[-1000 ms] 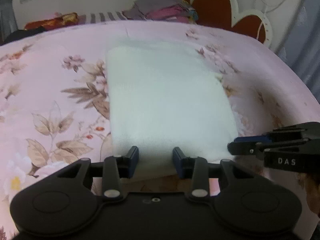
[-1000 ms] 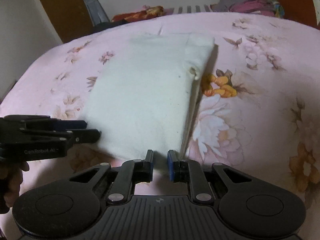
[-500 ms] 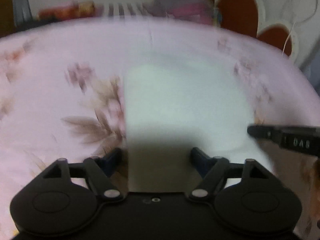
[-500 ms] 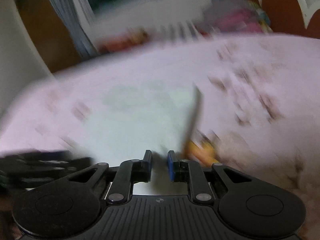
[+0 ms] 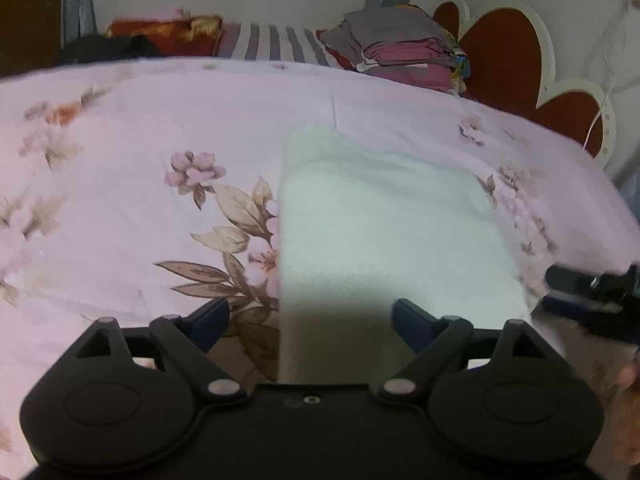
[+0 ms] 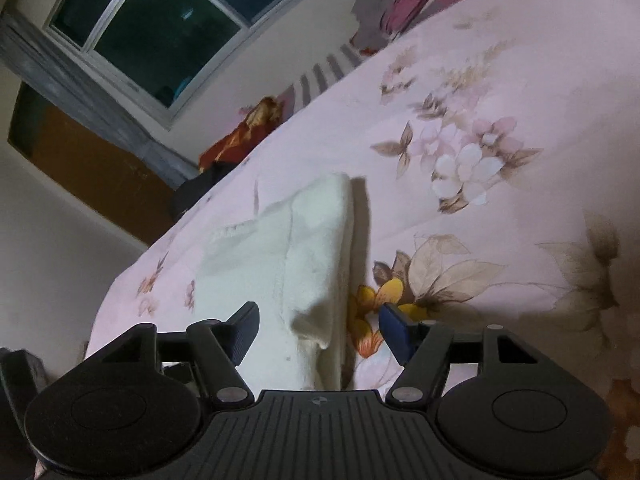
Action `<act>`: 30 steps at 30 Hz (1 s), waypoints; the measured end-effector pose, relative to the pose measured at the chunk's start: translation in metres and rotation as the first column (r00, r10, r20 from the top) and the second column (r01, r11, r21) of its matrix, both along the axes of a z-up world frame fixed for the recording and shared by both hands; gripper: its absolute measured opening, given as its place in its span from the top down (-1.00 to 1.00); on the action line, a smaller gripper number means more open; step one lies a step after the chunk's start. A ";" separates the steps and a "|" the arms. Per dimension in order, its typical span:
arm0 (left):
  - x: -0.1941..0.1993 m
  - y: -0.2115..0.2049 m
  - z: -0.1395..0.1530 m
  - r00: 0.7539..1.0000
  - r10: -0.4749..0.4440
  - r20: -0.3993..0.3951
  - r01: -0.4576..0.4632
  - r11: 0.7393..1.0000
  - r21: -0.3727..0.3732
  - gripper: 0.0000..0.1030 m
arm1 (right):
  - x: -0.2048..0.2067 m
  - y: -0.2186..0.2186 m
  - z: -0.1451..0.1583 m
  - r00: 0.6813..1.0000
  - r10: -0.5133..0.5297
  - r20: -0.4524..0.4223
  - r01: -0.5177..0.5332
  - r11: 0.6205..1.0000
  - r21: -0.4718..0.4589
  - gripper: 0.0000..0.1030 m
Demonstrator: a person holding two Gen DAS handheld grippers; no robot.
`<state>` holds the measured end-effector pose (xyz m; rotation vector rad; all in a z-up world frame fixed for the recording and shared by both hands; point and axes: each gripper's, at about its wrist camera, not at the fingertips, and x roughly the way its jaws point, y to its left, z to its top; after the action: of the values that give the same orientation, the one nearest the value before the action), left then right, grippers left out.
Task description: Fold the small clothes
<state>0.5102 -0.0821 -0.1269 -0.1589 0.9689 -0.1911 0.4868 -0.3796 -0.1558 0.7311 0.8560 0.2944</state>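
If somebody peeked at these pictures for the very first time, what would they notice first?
First, the folded white cloth lying in the middle of the pink flowery bedspread. Next, the two black grippers near its close edge: the left gripper and the right gripper, both with jaws apart and just opened, cloth between them but not pinched. Far back sits a pile of folded clothes.

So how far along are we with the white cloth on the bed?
Done: the white cloth lies folded into a narrow stack on the floral bedspread, its doubled edge visible in the right wrist view. In hand: nothing. The left hand-held gripper and right hand-held gripper have just been opening and press on nothing. Left: possibly another fold, or moving it to the pile of clothes.
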 end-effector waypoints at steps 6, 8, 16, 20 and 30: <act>0.012 0.008 -0.016 0.997 0.045 -0.055 -0.050 0.995 -0.089 -0.69 | 0.021 0.000 -0.028 0.994 0.071 -0.086 -0.062 0.994 0.094 -0.27; 0.012 0.005 -0.019 0.996 0.058 -0.064 -0.064 0.993 -0.098 -0.69 | 0.025 0.003 -0.033 0.993 0.083 -0.081 -0.075 0.992 0.101 -0.27; 0.021 -0.003 -0.015 0.997 0.046 -0.055 -0.050 0.996 -0.080 -0.57 | 0.043 0.012 -0.024 0.982 0.159 -0.106 -0.155 0.987 0.045 -0.27; 0.029 0.000 -0.019 0.998 0.026 -0.065 -0.033 0.994 -0.102 -0.60 | 0.044 0.018 -0.022 0.981 0.171 -0.096 -0.172 0.985 0.002 -0.26; 0.035 -0.007 -0.026 0.996 -0.081 -0.035 0.077 0.991 -0.111 -0.30 | 0.045 0.064 -0.013 0.983 0.169 -0.071 -0.180 0.959 -0.218 0.26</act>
<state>0.5454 -0.0888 -0.1525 -0.2260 1.0057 -0.3156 0.5322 -0.3153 -0.1687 0.4559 0.9878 0.3313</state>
